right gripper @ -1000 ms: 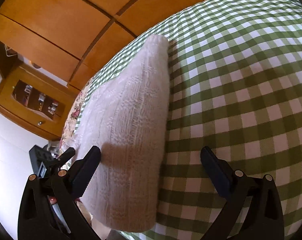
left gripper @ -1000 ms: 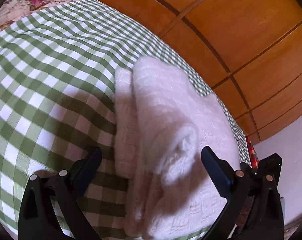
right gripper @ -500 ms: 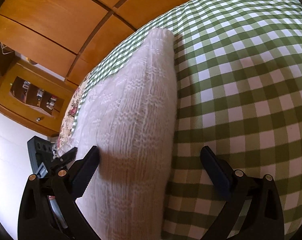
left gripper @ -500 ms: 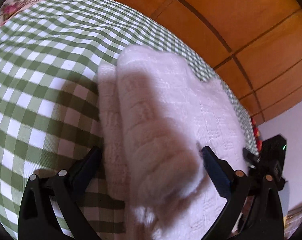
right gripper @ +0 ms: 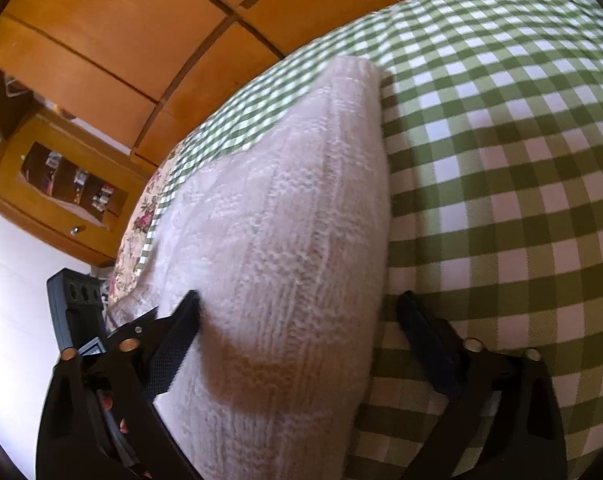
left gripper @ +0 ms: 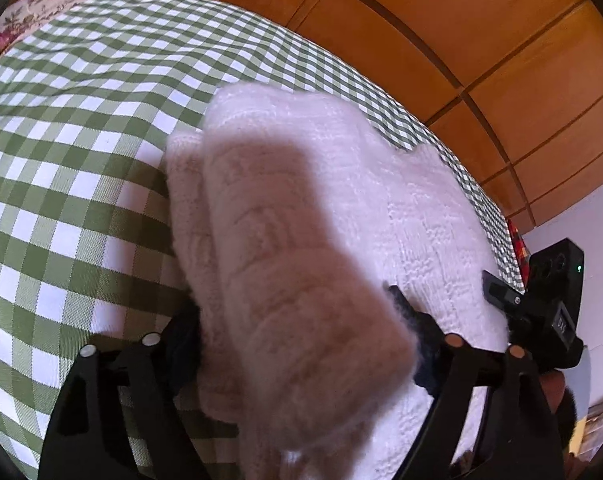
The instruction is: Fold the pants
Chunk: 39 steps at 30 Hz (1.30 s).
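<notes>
Pants [left gripper: 381, 184]: pale pink, thick ribbed knit, lying folded lengthwise on the green-and-white checked bedspread [left gripper: 81, 128] beside a wooden wardrobe [left gripper: 481, 32]. Left gripper [left gripper: 297, 320]: jaws, just closing, straddle the bulky rolled end, both pads against the fleece, grasping it. Right gripper [right gripper: 297, 316]: jaws just narrowing, left pad at the knit, right pad apart over the check, not yet clenched. Both have advanced since a second ago.
</notes>
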Each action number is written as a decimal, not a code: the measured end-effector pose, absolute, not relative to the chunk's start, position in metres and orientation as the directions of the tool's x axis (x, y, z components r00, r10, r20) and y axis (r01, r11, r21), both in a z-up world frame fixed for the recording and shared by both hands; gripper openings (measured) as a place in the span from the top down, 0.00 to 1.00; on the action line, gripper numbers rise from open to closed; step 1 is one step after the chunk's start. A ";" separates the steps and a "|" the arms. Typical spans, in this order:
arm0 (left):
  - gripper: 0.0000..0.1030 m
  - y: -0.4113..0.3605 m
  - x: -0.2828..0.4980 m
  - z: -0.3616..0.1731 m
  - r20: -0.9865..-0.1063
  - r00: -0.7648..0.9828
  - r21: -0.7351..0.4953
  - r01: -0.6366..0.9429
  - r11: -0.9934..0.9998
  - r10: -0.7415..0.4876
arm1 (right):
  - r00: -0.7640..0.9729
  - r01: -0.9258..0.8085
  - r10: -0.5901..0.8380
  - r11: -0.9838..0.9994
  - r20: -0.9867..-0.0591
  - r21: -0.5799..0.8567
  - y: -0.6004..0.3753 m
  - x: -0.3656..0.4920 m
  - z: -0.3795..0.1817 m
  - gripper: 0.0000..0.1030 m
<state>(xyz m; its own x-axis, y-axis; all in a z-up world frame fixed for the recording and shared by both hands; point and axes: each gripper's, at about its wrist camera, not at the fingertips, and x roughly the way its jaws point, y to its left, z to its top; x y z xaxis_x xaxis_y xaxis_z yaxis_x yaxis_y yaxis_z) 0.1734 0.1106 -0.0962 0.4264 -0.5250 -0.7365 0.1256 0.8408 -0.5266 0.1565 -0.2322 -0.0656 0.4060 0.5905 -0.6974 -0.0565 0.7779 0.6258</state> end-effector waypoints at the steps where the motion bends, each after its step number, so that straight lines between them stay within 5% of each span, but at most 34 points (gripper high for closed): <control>1: 0.28 0.110 0.172 -0.096 -0.735 0.429 -0.526 0.129 0.841 -0.525 | 0.404 -0.064 0.608 0.764 -0.684 0.642 -0.231 0.157 -0.066 0.26; 12: 0.56 0.085 0.150 -0.070 -0.736 0.524 -0.394 0.186 0.900 -0.430 | 0.465 -0.127 0.526 0.836 -0.712 0.535 -0.205 0.144 -0.044 0.39; 39: 0.62 0.034 0.079 -0.026 -0.661 0.637 -0.299 0.262 0.917 -0.397 | 0.622 -0.211 0.387 0.920 -0.681 0.330 -0.228 0.084 0.010 0.47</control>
<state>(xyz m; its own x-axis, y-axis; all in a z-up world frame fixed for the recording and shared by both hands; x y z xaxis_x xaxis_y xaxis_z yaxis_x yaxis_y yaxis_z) 0.0791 0.0337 -0.0262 0.6367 -0.3975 -0.6608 0.2620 0.9174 -0.2995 0.0844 -0.2277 0.0097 0.6220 0.3870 -0.6807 -0.2112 0.9201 0.3300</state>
